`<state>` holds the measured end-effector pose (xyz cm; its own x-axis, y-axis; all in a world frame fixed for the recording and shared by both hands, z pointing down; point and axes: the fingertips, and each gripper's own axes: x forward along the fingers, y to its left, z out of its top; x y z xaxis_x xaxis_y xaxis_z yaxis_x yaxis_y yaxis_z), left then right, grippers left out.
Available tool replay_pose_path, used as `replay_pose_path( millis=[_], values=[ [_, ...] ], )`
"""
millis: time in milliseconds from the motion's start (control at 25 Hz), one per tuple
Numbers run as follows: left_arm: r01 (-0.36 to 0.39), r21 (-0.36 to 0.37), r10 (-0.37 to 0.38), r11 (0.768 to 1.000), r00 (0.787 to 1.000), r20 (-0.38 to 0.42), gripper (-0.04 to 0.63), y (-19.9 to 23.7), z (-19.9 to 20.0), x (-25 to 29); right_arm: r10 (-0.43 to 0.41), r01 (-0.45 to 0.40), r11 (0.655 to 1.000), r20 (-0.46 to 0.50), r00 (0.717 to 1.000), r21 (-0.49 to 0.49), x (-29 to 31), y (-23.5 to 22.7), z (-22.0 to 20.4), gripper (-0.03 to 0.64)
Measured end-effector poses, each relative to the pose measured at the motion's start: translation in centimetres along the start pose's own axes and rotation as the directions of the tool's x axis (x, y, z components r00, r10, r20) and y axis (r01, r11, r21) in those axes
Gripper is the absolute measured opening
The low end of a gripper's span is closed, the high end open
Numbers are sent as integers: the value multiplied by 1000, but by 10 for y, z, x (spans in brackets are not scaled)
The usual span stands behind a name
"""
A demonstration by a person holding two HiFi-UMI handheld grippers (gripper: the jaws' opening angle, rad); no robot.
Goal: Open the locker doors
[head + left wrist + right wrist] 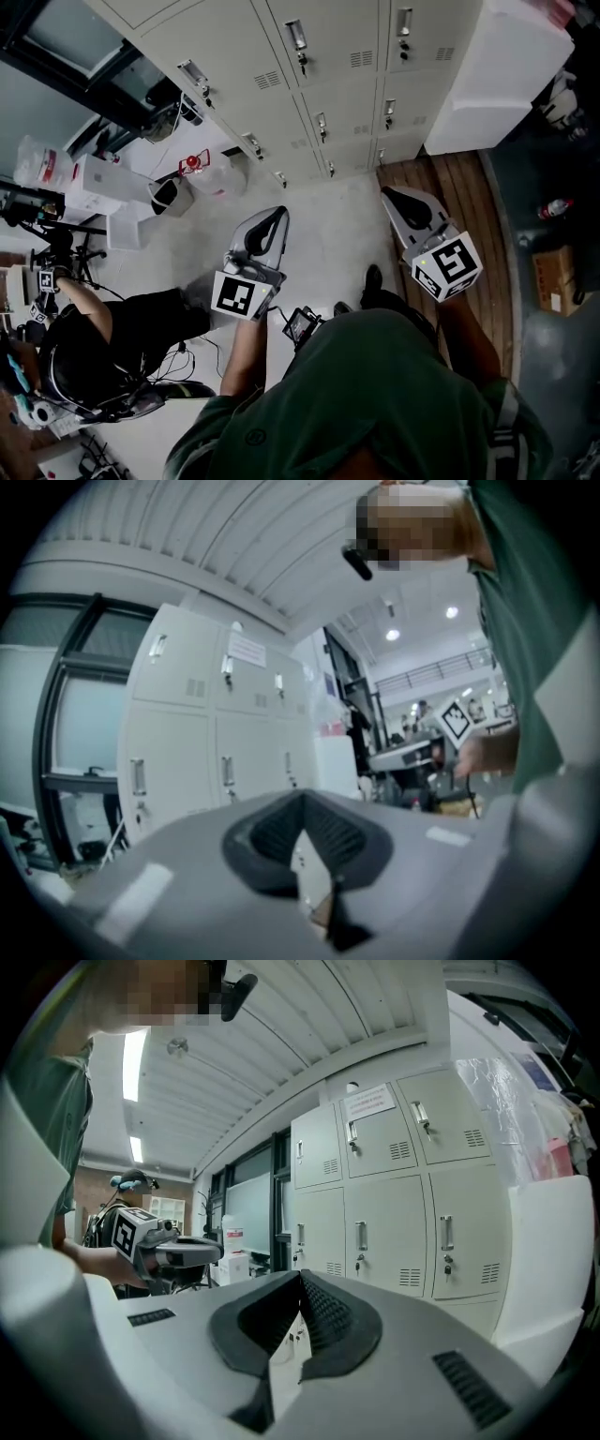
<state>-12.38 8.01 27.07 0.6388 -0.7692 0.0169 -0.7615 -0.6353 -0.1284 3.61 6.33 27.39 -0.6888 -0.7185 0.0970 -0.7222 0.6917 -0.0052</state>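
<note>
A bank of pale grey lockers [328, 75] runs along the far wall, every door closed, each with a metal handle and a lock. The same lockers [216, 733] fill the left gripper view, and the lockers [394, 1194] show in the right gripper view too. My left gripper [277, 215] is held over the floor, well short of them, jaws shut and empty. My right gripper [389, 195] hovers to its right, nearer the lowest doors, also shut on nothing. The dark pads [281, 832] meet at the left gripper's tip [302, 799]. The right gripper's tip [300, 1276] is closed as well.
A tall white cabinet [497, 75] stands right of the lockers, above a wooden floor strip [450, 187]. A seated person in black [103, 337] is at the left. A clear jug [214, 175] and white boxes [98, 183] lie near the lockers' left end. A cardboard box [553, 277] sits far right.
</note>
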Motion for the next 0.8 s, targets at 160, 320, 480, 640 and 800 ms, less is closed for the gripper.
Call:
replay_pose_path(
  millis=[160,320,480,640,800],
  values=[
    [-39,24,39,999,999,0,2,15,-5,31,32,-32,999,10,999,2,26,-32,-5,5],
    [-75,52,75,996,997,10,2,29,-13,61,62,-62,998,13,998,4,53,-60,-13,5],
    [-75,60,74,995,997,7,2,43,-26,84,72,-72,997,7,997,18,80,-76,-24,5],
    [-73,62,74,995,997,-12,1,77,-43,105,80,-80,997,3,997,18,118,-87,-33,5],
    [-71,28,72,997,997,-6,1,118,-63,124,66,-65,998,-19,998,27,162,-97,-46,5]
  ],
)
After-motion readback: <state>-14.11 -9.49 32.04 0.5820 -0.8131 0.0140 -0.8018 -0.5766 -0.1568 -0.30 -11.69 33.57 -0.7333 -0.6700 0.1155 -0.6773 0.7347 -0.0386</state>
